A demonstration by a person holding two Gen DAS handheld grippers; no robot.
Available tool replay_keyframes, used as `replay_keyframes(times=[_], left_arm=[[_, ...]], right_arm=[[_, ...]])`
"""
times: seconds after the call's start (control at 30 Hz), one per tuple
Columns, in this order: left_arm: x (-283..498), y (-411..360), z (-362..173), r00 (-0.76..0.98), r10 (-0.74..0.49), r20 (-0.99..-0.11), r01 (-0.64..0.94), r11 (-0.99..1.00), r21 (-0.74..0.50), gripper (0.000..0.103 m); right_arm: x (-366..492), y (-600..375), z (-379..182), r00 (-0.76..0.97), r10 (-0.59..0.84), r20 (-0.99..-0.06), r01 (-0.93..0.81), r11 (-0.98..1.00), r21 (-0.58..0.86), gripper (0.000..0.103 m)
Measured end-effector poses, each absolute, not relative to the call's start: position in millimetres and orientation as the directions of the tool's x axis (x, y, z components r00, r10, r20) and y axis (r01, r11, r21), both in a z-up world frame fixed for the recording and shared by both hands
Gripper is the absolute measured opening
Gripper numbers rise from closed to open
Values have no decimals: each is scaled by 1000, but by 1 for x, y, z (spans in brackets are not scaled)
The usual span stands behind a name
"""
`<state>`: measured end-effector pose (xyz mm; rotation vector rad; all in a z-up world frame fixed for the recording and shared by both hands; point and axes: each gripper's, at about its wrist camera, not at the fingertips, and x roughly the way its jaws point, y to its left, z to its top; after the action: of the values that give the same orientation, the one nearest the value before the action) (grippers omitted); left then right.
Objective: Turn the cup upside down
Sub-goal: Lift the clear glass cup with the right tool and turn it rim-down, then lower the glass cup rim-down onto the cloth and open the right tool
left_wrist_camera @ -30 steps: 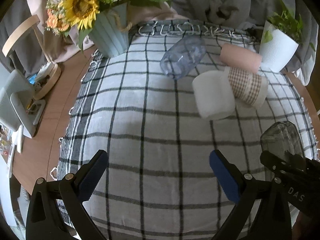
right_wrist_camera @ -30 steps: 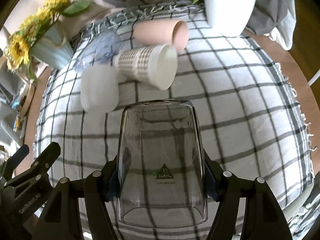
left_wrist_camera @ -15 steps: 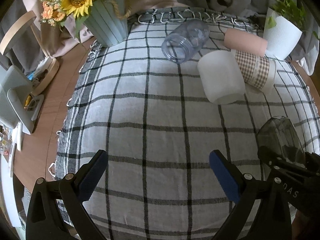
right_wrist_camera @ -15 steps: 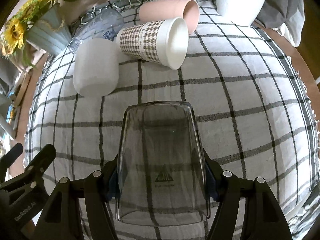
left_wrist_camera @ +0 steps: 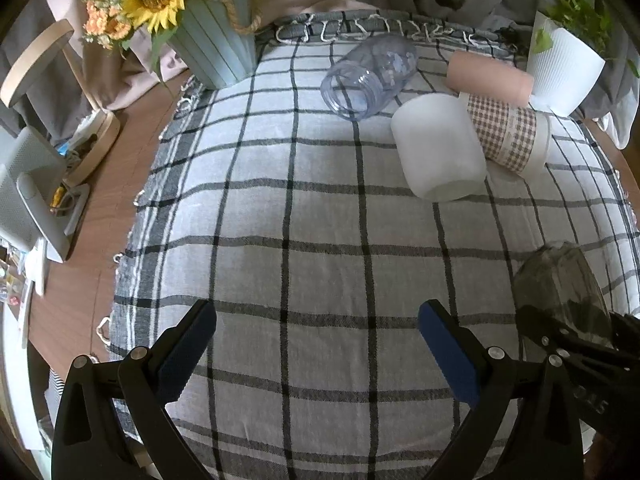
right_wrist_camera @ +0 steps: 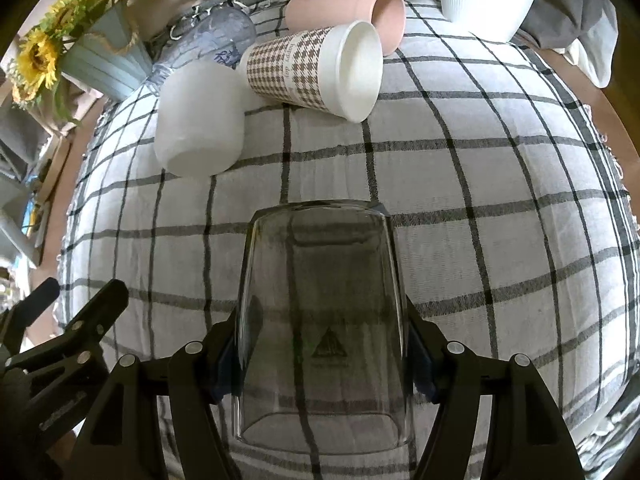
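My right gripper (right_wrist_camera: pixel 322 354) is shut on a clear smoky glass cup (right_wrist_camera: pixel 320 300), its far end pointing away over the checked cloth (right_wrist_camera: pixel 480 200). The same cup (left_wrist_camera: pixel 560 292) shows at the lower right of the left wrist view. My left gripper (left_wrist_camera: pixel 316 344) is open and empty above the cloth (left_wrist_camera: pixel 280 220). Lying on their sides at the back are a white cup (left_wrist_camera: pixel 438 152), a houndstooth paper cup (left_wrist_camera: pixel 508 136), a pink cup (left_wrist_camera: pixel 488 76) and a clear bluish cup (left_wrist_camera: pixel 368 76).
A pale blue pot of sunflowers (left_wrist_camera: pixel 216 44) stands at the back left and a white plant pot (left_wrist_camera: pixel 564 68) at the back right. Wooden tabletop (left_wrist_camera: pixel 116 184) shows left of the cloth, with a white device (left_wrist_camera: pixel 28 196) near its edge.
Both grippers have moved closer to the table and forward towards the lying cups. The right gripper still holds the glass cup; the left stays open.
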<state>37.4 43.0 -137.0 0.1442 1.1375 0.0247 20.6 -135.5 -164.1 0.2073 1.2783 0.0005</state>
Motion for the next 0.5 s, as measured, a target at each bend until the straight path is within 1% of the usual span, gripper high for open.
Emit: replay_keyframes(times=[0.1,0.2,0.3,0.37,0.5], left_arm=[[35,43,-127,436,87,-896,44,992,118,103],[33,39,-120,448,82,-890,40,993,111,103],[32,34,-116,451,79,-889,41,993,109,103],[32,31,-113,454,75,-888,40,994,104,103],[28,20,-106,452,57,-890,52,995,91,103]], right_arm=[[14,-140,-153,299,148,-943,118,975,190,71],[6,-144,-133,359,162,-919,105,972,213,80],[6,-142,-122,391,155,-907,69,978,197,80],[4,-144,-118,402,170,-900,60,975,212,80],[0,-156,-107,434,163,-886,87,971,221,80]])
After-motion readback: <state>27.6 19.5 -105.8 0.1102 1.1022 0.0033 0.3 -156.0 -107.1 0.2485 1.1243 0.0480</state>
